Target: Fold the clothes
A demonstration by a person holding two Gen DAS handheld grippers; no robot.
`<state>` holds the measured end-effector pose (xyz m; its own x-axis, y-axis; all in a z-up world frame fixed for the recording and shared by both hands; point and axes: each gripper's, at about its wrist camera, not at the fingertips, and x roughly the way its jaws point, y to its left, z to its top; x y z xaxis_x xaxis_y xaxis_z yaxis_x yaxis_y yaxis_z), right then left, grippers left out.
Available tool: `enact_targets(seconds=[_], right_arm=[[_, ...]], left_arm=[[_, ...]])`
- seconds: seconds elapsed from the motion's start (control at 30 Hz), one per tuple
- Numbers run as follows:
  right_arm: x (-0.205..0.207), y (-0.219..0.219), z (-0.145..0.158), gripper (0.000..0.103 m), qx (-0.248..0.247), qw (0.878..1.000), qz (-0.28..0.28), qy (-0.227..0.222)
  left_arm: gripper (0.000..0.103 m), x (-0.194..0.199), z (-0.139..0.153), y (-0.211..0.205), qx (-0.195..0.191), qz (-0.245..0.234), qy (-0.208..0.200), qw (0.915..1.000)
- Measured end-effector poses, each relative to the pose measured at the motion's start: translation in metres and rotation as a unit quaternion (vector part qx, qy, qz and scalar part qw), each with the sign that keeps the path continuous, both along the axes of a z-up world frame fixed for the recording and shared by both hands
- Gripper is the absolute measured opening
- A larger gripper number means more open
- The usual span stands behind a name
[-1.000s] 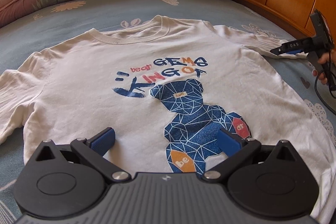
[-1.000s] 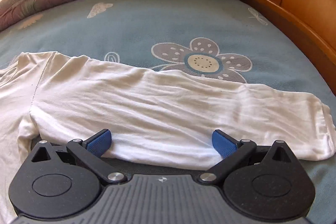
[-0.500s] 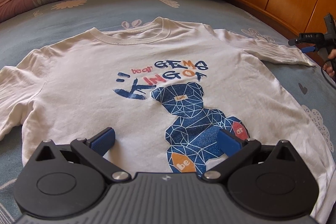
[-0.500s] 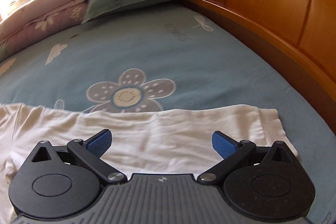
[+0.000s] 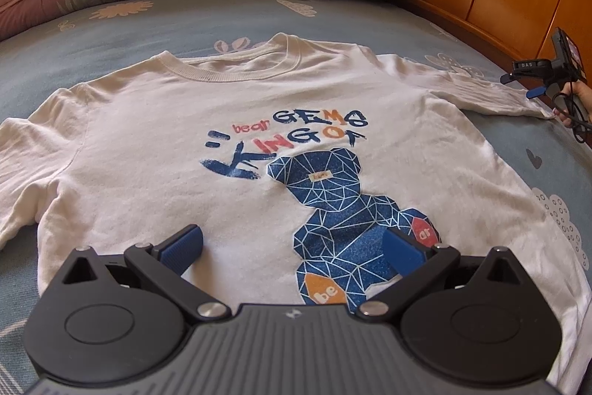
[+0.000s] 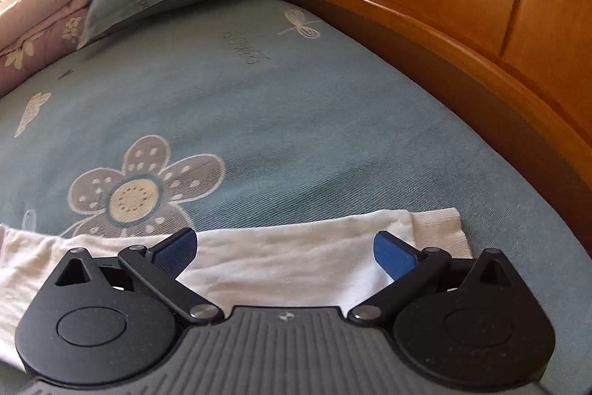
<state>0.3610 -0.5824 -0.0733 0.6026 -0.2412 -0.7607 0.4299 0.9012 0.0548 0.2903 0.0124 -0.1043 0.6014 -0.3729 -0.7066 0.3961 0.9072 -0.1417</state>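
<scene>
1. The white T-shirt (image 5: 229, 143) lies flat and face up on the bed (image 5: 185, 21), with the collar far from the left camera and the hem close under it. The printed bear is on the front.

2. The left hand-held gripper (image 5: 292, 245) is above the lower part of the shirt body, near the hem. Its blue fingers are spread wide and hold nothing.

3. The right hand-held gripper (image 6: 285, 248) is at the end of the right sleeve (image 6: 296, 258). Its fingers are also spread wide, one on each side of the sleeve cloth, not closed on it. I cannot tell if the pads touch the cloth.

4. The long axis of this sleeve runs sideways, from the shirt body outward toward the wooden headboard (image 6: 462, 36). The ribbed cuff (image 6: 440, 232) is just to the right of the right finger.

5. In the left wrist view the right hand-held gripper shows at the far right, just beside the sleeve end, well apart from the left one.

6. My judgement: the right one is much nearer to the sleeve, so it should pinch the sleeve end and carry it inward along that axis, over the shirt body. The fold has not begun.
</scene>
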Motion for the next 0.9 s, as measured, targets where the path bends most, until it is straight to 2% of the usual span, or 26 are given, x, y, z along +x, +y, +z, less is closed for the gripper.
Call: enact_targets(seconds=[0.1,0.2,0.33,0.5,0.6,0.67,0.7,0.77,0.9], right_arm=[[-0.018,0.025,0.005,0.103,-0.003,0.998,0.054,0.012],[-0.033,0.033,-0.014,0.103,-0.034,0.995,0.061,0.07],[-0.058,0.024,-0.009,0.103,-0.011,0.998,0.046,0.048],[-0.051,0.027,0.003,0.103,-0.008,0.998,0.05,0.023],[-0.046,0.035,-0.01,0.103,0.004,0.996,0.072,0.044],[-0.054,0.044,-0.014,0.103,-0.031,0.994,0.09,0.048],[-0.058,0.042,-0.013,0.103,-0.024,0.995,0.083,0.047],[-0.062,0.038,-0.007,0.103,-0.013,0.997,0.061,0.034],[-0.054,0.051,0.006,0.103,0.012,0.996,0.086,-0.003]], left_arm=[[0.102,-0.001,0.0,0.0,0.002,-0.001,-0.001,1.0],[0.102,-0.001,0.0,-0.001,0.007,-0.004,-0.003,1.0],[0.102,-0.001,0.0,-0.002,0.01,-0.003,-0.002,0.9999],[0.102,0.0,0.0,-0.002,0.008,-0.002,0.0,1.0],[0.102,-0.001,0.0,-0.002,0.01,-0.004,-0.002,0.9999],[0.102,-0.001,-0.001,-0.001,0.011,-0.005,-0.003,0.9999],[0.102,-0.001,0.0,-0.001,0.01,-0.005,-0.002,0.9999],[0.102,-0.001,0.0,-0.001,0.008,-0.005,-0.001,1.0],[0.102,-0.001,0.0,-0.001,0.009,-0.003,-0.002,1.0]])
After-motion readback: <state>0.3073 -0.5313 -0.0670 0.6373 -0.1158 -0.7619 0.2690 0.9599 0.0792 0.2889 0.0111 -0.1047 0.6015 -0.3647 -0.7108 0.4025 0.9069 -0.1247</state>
